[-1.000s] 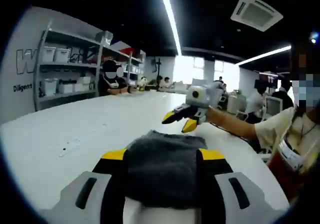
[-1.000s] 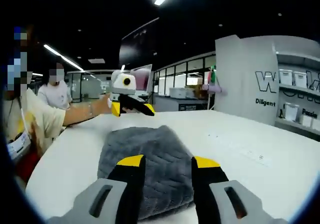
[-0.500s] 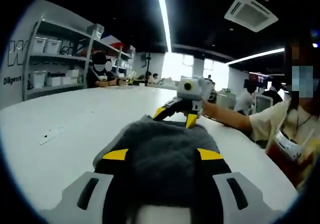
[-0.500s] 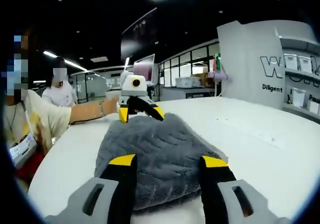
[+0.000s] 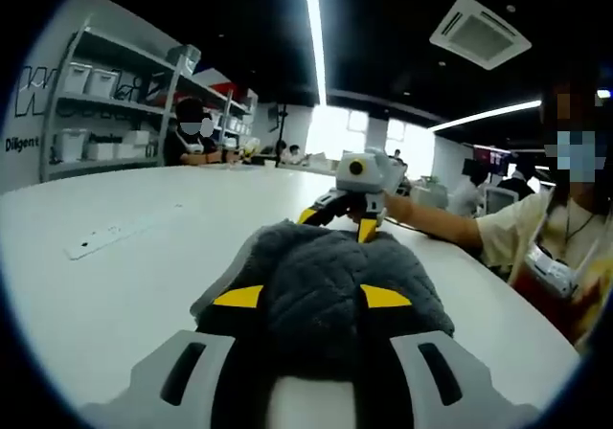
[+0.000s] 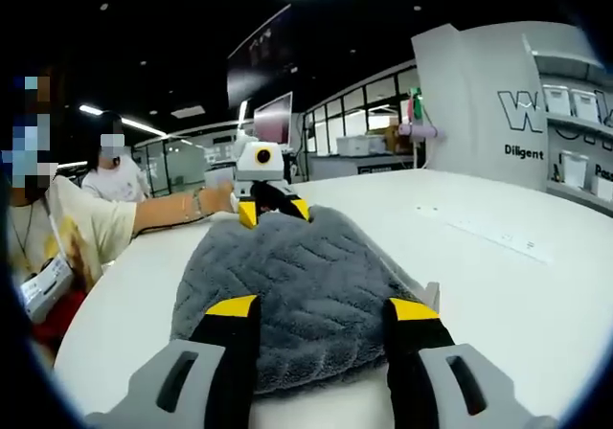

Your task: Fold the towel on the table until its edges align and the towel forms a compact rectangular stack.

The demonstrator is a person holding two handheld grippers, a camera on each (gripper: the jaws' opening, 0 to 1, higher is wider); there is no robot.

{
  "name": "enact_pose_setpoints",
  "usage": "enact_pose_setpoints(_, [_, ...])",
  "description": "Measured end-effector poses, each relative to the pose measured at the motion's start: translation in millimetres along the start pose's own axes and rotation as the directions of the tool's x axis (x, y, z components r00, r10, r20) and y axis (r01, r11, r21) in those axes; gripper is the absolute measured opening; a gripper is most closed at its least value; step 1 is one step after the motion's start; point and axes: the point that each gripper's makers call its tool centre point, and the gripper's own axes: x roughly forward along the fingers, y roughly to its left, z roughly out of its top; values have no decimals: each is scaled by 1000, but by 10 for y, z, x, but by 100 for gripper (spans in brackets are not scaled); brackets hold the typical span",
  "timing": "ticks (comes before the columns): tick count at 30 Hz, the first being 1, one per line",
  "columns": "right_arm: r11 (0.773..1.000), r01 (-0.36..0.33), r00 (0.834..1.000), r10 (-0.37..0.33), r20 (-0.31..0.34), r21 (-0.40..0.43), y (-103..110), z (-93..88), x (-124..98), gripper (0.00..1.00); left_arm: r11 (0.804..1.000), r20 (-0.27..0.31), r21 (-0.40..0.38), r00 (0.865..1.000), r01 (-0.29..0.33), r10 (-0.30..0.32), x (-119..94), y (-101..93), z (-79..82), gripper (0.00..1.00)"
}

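Note:
A grey quilted towel [image 5: 330, 271] lies bunched in a thick folded heap on the white table [image 5: 115, 285]. My left gripper [image 5: 312, 297] is low over its near end, jaws apart with towel bulging up between them. At the far end, my right gripper [image 5: 337, 222] touches the towel's edge with its yellow tips spread. In the right gripper view the same towel [image 6: 287, 276] stretches away from my right gripper [image 6: 322, 307], which stands open above it. My left gripper [image 6: 273, 211] rests at the far edge there, held by a person's hand.
A thin white strip [image 5: 105, 237] lies on the table beside the towel, also seen as the strip [image 6: 488, 233]. Shelving with bins [image 5: 96, 113] stands past the table. The person [image 5: 551, 247] holding the grippers stands at the table edge; other people sit far behind.
Both grippers have come down and together onto opposite ends of the towel. The right gripper dropped from above the table to the towel's edge. The left jaws narrowed slightly and the right jaws widened.

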Motion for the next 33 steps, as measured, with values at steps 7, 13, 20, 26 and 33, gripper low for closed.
enact_pose_setpoints(7, [1000, 13, 999, -13, 41, 9, -6, 96, -83, 67, 997, 3, 66, 1000, -32, 31, 2, -63, 127, 43])
enact_pose_setpoints(13, [1000, 28, 998, -27, 62, -11, 45, 200, -124, 84, 993, 18, 111, 999, -45, 43, -12, -153, 213, 55])
enact_pose_setpoints(20, [1000, 3, 998, -1, 66, -26, 196, 286, -171, 97, 987, 43, 136, 996, -85, 79, -147, -273, 379, 88])
enact_pose_setpoints(26, [999, 15, 996, -12, 90, -39, 236, 341, -335, 99, 986, 60, 139, 995, -87, 80, -355, -549, 407, 97])
enact_pose_setpoints(33, [999, 21, 993, -15, 119, -47, 330, 320, -637, 99, 980, 57, 110, 986, -163, 158, -780, -660, 346, 99])
